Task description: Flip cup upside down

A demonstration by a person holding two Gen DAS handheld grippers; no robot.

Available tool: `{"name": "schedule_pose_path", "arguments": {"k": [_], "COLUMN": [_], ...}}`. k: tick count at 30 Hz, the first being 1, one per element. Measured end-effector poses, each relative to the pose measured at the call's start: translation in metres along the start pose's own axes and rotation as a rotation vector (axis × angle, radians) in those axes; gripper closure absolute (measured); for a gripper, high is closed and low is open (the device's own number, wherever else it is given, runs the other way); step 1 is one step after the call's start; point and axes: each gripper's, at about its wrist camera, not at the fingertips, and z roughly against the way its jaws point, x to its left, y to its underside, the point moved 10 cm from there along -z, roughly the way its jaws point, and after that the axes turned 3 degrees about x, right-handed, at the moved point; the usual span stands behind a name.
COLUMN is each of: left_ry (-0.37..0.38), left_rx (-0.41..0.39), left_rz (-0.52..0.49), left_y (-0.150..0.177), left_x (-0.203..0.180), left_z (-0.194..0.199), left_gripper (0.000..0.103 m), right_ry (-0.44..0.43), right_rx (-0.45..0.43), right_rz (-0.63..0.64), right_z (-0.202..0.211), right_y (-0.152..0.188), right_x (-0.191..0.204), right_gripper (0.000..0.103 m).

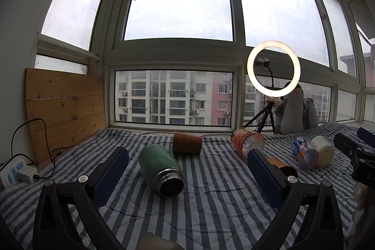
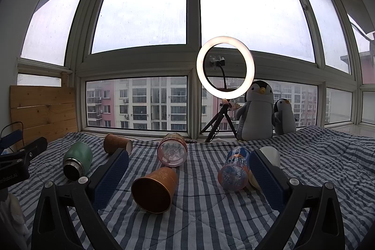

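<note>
Blue-and-white striped quilt (image 2: 211, 214) covers the bed, and all the cups lie on their sides across it. Bare quilt shows in front of the cups in both views, and more on the far right in the right wrist view. The left gripper (image 1: 187, 170) hangs with its jaws wide and holding nothing, the green flask (image 1: 160, 168) lying between them, mouth toward the camera. The right gripper (image 2: 188, 175) is likewise spread wide and empty, with the copper cup (image 2: 155, 189) on its side between the jaws, open mouth facing the camera.

Only the left wrist view shows the power strip (image 1: 14, 171) at the quilt's left edge; there the copper cup (image 1: 282, 166) is mostly hidden behind the right finger. The right wrist view shows both plush penguins (image 2: 256, 109) fully.

Behind lie a brown textured cup (image 2: 117, 144), a clear pink tumbler (image 2: 172, 152), a blue-orange printed cup (image 2: 234, 170) and a white cup (image 2: 271, 155) touching it. A ring light (image 2: 225, 67) on a tripod stands at the window sill, and a wooden board (image 1: 63, 109) leans at the left.
</note>
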Motion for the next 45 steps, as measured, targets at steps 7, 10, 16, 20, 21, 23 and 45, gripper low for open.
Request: {"name": "schedule_pose_path", "arguments": {"k": [7, 10, 16, 20, 21, 23, 45], "left_ry": [-0.001, 0.0, 0.0, 0.0, -0.001, 0.0, -0.001], "left_rx": [0.0, 0.0, 0.0, 0.0, 0.0, 0.001, 0.002], "left_rz": [0.001, 0.0, 0.0, 0.001, 0.001, 0.0, 0.001], "left_y": [0.0001, 0.0003, -0.0002, -0.0002, -0.0003, -0.0003, -0.0006], "left_x": [0.0001, 0.0, 0.0, 0.0001, 0.0001, 0.0001, 0.0002], "left_z": [0.0002, -0.0003, 0.0012, 0.0012, 0.0011, 0.0011, 0.0009], "left_gripper": [0.0, 0.0, 0.0, 0.0, 0.0, 0.0, 0.0], "right_ry": [0.001, 0.0, 0.0, 0.0, 0.001, 0.0, -0.001], "right_rx": [0.001, 0.001, 0.002, 0.003, 0.003, 0.003, 0.009], "right_rz": [0.0, -0.001, -0.001, -0.001, -0.001, -0.001, -0.003], "right_z": [-0.0004, -0.0003, -0.0003, -0.0005, -0.0005, -0.0008, -0.0023], "right_y": [0.0002, 0.0002, 0.0002, 0.0003, 0.0003, 0.0004, 0.0019], "right_x": [0.0001, 0.0001, 0.0, -0.0001, -0.0001, -0.0001, 0.0001], "right_gripper": [0.002, 0.002, 0.002, 0.002, 0.002, 0.002, 0.002]}}
